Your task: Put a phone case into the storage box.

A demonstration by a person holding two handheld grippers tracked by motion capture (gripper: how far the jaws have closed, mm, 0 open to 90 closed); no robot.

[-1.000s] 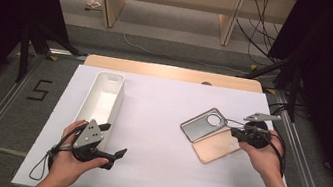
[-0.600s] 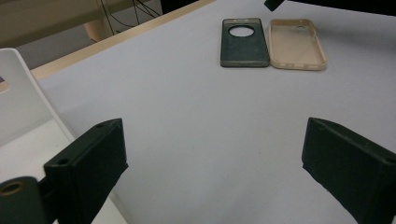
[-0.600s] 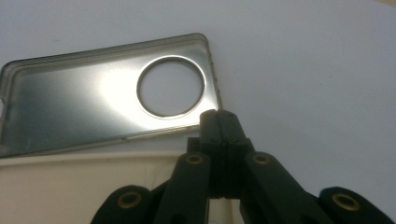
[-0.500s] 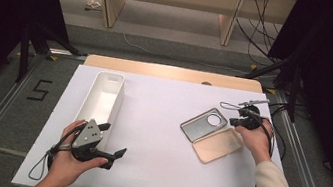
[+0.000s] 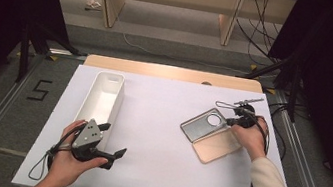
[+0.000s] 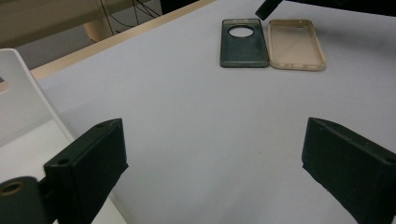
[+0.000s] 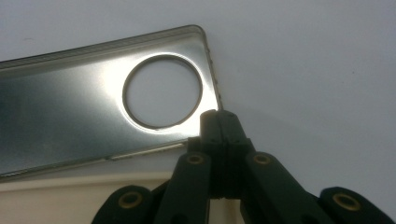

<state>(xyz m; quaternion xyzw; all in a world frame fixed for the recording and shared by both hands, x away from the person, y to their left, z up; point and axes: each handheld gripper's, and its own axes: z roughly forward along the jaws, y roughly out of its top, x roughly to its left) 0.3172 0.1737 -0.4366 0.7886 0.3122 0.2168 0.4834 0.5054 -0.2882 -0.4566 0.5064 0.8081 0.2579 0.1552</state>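
A dark metallic phone case (image 5: 205, 125) with a round camera hole lies on the white table, right of centre. A clear tan case (image 5: 217, 146) lies beside it, touching along one long side. My right gripper (image 5: 227, 121) is shut, and its tips rest against the dark case (image 7: 70, 107) at the corner by the hole. I cannot tell whether the rim is pinched between them (image 7: 219, 119). My left gripper (image 5: 114, 140) is held low at the front left. It stands open (image 6: 215, 172) with bare table between the jaws, facing both cases (image 6: 244, 44).
A long white bin (image 5: 103, 98) stands empty at the left, just beyond my left hand. The white sheet (image 5: 160, 123) covers the table, with a wooden strip (image 5: 173, 73) along the far edge. Cables trail from each gripper.
My right gripper has moved away from me along the right side of the cases, to the dark case's far corner. The left hand has stayed still.
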